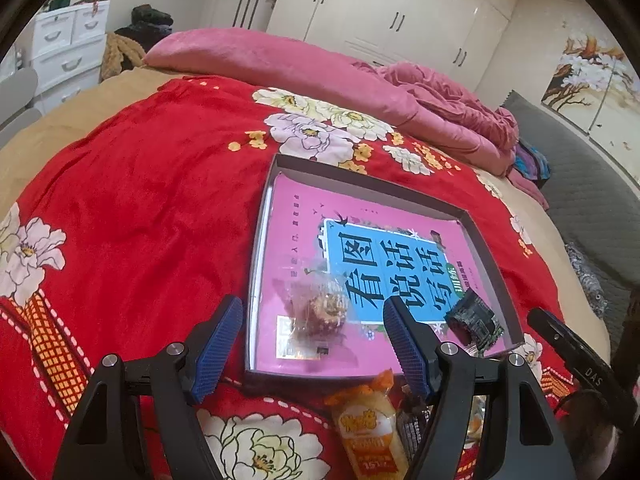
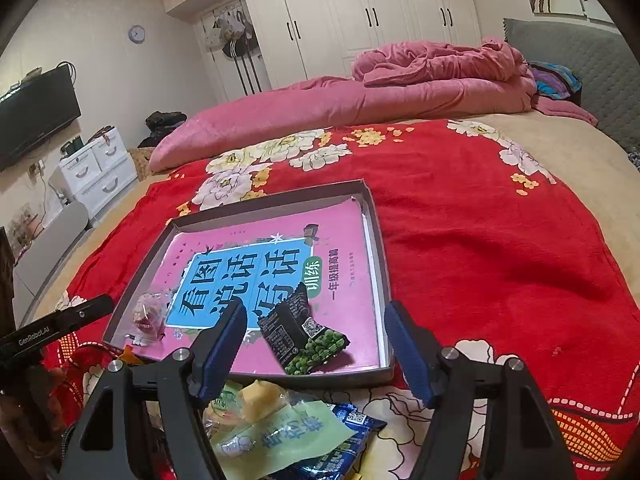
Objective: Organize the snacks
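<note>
Left wrist view: your left gripper (image 1: 314, 344) is released, clear-wrapped sweet (image 1: 320, 312) beyond it in the box (image 1: 368, 182).
Right gripper (image 2: 316, 344): spread, empty; green pea packet (image 2: 304, 332) lies boxed.
Near pile: loose snacks (image 2: 280, 428) wait unboxed.
Risk: your low jaws could snag the box's near wall.

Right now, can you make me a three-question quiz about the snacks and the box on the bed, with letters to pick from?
1. Where is the dark green pea packet?
A. inside the tray box
B. on the pink quilt
C. between gripper pads

2. How many snacks lie in the tray box?
A. none
B. two
C. five

3. How is the left gripper?
A. shut on a snack
B. open, holding nothing
C. shut on the book

Answers: 1 A, the packet rests on the pink book within the box walls. 2 B, only the pea packet and the clear-wrapped snack lie there. 3 B, its pads stand apart and touch nothing.
</note>
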